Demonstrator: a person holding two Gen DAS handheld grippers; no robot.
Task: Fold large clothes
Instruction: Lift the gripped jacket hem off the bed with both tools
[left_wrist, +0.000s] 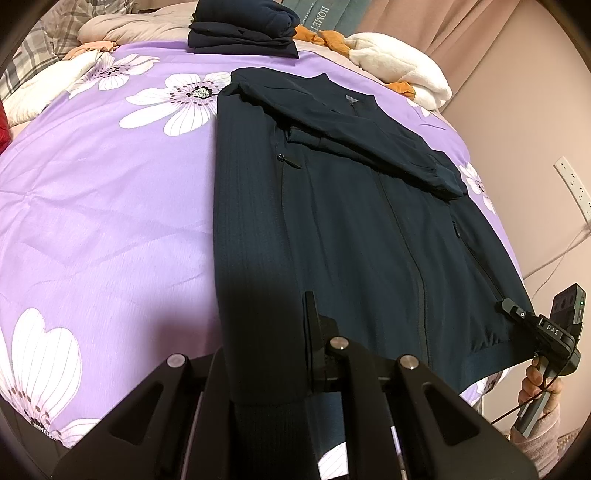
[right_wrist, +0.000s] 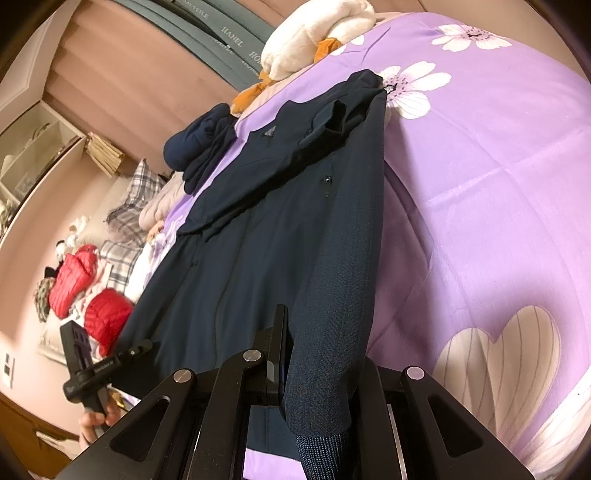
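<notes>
On the purple floral bed (left_wrist: 110, 221) the navy jacket (left_wrist: 351, 221) lies flat; my left gripper (left_wrist: 273, 354) and right gripper (right_wrist: 321, 369) each pinch a hem corner. I should lift both evenly toward the collar.

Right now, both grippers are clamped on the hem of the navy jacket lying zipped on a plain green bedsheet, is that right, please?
Not quite: the bedsheet is purple with white flowers, not plain green, as both wrist views show. The rest holds: the left gripper and right gripper each clamp the zipped navy jacket at its hem.
</notes>
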